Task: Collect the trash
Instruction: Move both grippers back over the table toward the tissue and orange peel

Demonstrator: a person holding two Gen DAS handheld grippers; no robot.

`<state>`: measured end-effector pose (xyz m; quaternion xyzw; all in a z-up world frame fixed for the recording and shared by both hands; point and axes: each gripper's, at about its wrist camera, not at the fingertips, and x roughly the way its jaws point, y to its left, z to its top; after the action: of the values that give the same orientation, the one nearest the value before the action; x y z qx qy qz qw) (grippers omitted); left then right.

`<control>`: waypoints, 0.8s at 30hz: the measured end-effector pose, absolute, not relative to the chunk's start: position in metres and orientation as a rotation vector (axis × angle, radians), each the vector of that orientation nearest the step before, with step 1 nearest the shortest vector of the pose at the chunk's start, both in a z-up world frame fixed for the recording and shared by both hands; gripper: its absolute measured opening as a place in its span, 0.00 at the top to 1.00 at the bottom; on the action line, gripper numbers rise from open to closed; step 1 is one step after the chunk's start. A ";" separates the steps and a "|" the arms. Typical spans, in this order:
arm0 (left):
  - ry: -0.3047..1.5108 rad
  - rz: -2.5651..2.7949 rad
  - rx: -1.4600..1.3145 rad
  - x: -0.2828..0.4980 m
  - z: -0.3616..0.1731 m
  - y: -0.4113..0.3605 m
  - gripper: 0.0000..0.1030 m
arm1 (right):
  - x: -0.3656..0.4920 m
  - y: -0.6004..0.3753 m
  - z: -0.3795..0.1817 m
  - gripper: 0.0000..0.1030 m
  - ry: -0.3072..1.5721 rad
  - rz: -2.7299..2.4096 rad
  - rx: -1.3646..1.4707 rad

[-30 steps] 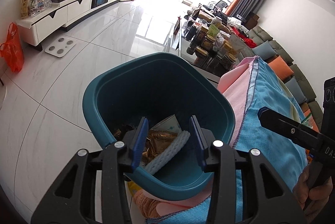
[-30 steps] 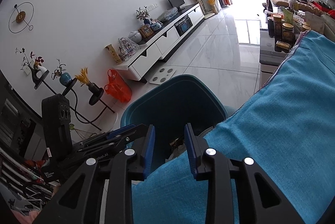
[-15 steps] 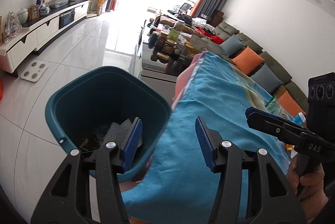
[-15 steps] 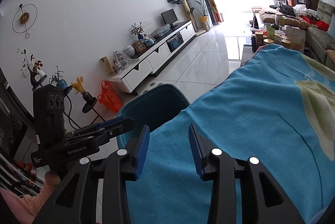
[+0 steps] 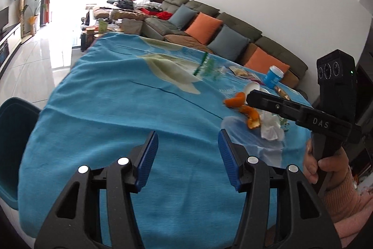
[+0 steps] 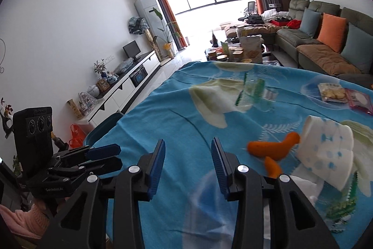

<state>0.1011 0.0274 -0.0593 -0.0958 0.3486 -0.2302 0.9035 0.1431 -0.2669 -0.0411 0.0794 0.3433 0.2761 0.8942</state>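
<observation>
Over the blue cloth (image 5: 112, 109), both the left gripper (image 5: 187, 157) and right gripper (image 6: 187, 165) are held apart and empty. Orange peel (image 6: 272, 151) lies beside the tissue (image 6: 326, 151), near the right gripper. Light, curled, probably limp; best pinched across its raised middle.

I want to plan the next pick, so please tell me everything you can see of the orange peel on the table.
The orange peel lies on the blue tablecloth in curled pieces, bright orange outside. In the right wrist view one long curved strip lies beside a smaller piece. It rests close against a folded white napkin with blue dots; touching cannot be told. No tongs hold it; both stand open.
</observation>
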 end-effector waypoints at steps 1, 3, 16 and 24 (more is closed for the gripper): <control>0.724 -0.504 -0.184 0.102 -0.059 0.014 0.49 | 0.143 -0.279 -0.041 0.62 0.706 0.545 0.175; 0.734 -0.553 -0.156 0.103 -0.059 -0.011 0.49 | 0.142 -0.301 -0.041 0.62 0.697 0.495 0.196; 0.838 -0.651 0.011 0.148 -0.074 -0.126 0.56 | 0.142 -0.373 -0.064 0.63 0.689 0.372 0.297; 0.889 -0.645 0.055 0.171 -0.083 -0.154 0.69 | 0.132 -0.376 -0.070 0.63 0.713 0.402 0.288</control>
<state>0.1714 -0.1542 -0.0832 0.0263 0.4225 -0.3065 0.8525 0.1321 -0.3755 -0.0703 0.1397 0.3455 0.1945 0.9073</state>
